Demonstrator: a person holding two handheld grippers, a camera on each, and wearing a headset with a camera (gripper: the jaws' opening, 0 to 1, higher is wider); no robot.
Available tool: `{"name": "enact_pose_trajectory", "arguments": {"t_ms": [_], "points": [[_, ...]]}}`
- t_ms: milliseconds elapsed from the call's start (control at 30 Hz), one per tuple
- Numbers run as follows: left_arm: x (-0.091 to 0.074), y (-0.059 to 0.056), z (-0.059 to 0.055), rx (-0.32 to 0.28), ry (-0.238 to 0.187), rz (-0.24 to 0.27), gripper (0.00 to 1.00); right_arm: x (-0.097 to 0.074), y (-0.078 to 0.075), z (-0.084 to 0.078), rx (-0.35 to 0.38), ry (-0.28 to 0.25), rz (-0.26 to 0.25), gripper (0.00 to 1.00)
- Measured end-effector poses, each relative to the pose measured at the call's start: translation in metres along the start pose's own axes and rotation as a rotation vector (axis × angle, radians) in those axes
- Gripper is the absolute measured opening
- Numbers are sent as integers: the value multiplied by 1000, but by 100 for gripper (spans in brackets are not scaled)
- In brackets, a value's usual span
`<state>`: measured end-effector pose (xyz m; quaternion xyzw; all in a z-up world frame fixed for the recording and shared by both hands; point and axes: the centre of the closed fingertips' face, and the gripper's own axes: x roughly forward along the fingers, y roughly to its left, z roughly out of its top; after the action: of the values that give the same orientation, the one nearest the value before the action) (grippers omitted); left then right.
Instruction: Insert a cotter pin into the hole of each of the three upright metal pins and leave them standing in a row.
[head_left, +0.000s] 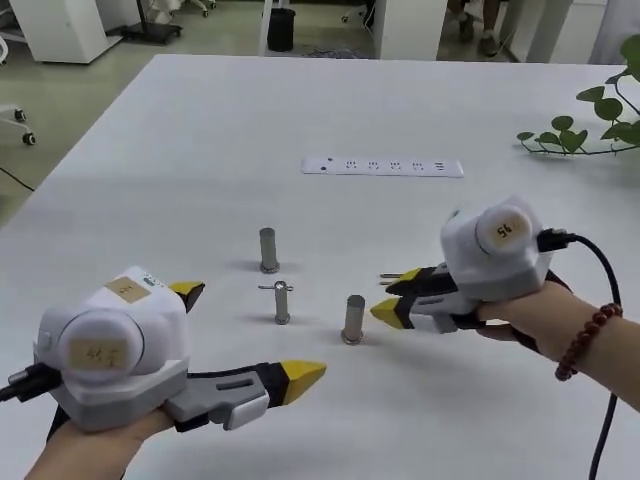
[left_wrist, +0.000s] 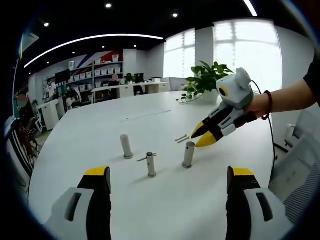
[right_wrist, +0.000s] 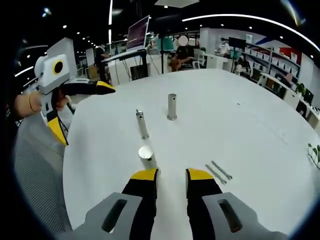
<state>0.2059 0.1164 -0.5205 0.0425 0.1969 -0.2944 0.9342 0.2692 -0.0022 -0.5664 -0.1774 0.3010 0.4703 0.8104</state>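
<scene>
Closest to me, my left gripper hangs low over the bench, jaws spread wide with nothing in them. My right gripper hovers just beside the nearest metal pin. Its jaws are parted only a little, and in the right gripper view I see nothing held between them. Right by its tips, two loose cotter pins lie flat on the bench, side by side.

Outward from there, the middle metal pin carries a cotter pin through its hole near the top. The far metal pin stands bare, as does the nearest. All three are upright, in a loose diagonal row.

By my reckoning one of three is done. Two metal pins are yet to be fitted, and both loose cotter pins have yet to be picked up.
</scene>
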Motion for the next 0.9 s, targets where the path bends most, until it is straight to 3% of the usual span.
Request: {"name": "enact_pose_trajectory", "arguments": {"t_ms": [500, 900], "points": [[5, -1, -3, 16, 16, -5, 91, -3, -32, -11, -90, 129, -34, 17], [9, 0, -3, 21, 19, -5, 91, 2, -55, -17, -125, 229, -16, 16]]}}
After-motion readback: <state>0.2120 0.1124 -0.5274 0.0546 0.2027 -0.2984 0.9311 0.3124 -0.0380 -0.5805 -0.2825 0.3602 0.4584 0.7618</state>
